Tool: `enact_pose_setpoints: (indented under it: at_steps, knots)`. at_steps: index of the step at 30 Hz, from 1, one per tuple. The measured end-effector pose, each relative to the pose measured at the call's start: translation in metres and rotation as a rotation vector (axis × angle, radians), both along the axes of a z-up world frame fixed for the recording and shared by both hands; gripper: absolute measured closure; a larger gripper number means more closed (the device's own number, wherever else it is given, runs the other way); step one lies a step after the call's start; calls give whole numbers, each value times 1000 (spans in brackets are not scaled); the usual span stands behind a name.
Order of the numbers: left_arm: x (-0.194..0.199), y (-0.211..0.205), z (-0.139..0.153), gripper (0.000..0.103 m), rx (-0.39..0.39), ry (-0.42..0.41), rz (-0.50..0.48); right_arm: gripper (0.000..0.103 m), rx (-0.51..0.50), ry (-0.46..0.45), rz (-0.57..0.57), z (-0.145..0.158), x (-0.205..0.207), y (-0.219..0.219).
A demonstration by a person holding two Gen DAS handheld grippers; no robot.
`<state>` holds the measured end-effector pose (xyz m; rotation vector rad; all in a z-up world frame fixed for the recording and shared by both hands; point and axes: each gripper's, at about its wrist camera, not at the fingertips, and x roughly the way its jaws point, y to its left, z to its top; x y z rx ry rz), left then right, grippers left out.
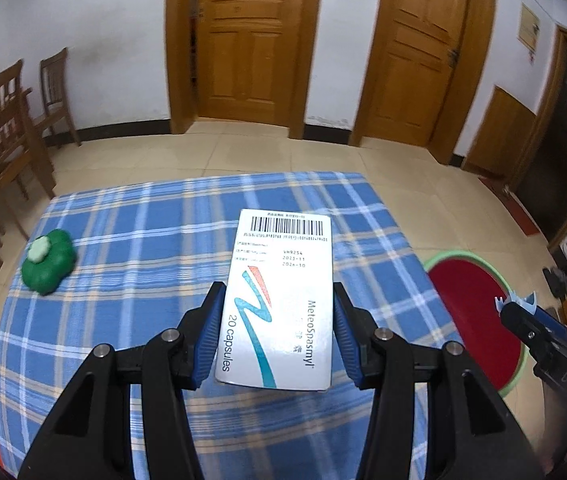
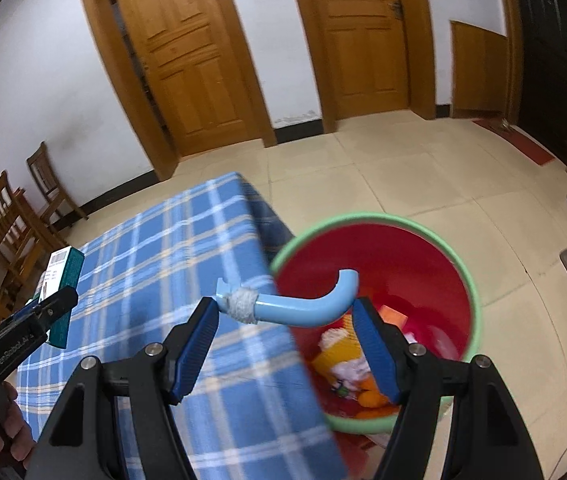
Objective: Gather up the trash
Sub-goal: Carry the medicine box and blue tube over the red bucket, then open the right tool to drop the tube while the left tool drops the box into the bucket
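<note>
I hold the medicine carton point(image 1: 279, 300) in my left gripper point(image 1: 279, 332), pads pinching its two long side walls, above the table point(image 1: 123, 320) near its right edge. It is thin printed cardboard, flat and rectangular, light and likely near empty; I judge it crushable, so grip across the narrow width at the lower half, as now, with moderate force. Its glossy white face may slip on the ribbed blue pads.

My right gripper point(image 2: 287, 320) pinches the blue hook point(image 2: 307, 312) lengthwise, one pad at each end. It is stiff moulded plastic, curved at one end, with a wound white wrap near the other. It hangs over the table's right edge, above the bin point(image 2: 463, 280).

The bin is round, red inside with a green rim, on the floor tiles beside the table, already containing scraps. A blue plaid cloth covers the table; a green clover-shaped object point(image 1: 48, 260) lies near its left edge.
</note>
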<state>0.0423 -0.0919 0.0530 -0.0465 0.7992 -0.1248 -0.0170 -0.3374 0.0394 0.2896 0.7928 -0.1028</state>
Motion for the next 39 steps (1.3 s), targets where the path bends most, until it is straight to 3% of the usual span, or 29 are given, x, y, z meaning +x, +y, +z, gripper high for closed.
enact_pose_setpoints:
  at_steps: [18, 31, 39]
  knots:
    - [11, -113, -30, 51, 58, 67, -208, 31, 60, 110, -132, -56, -10, -82]
    - [21, -158, -42, 51, 100, 74, -284, 23, 80, 125, -148, -73, -3, -94]
    - [31, -184, -47, 51, 81, 96, -355, 21, 86, 114, -153, -73, -10, -98]
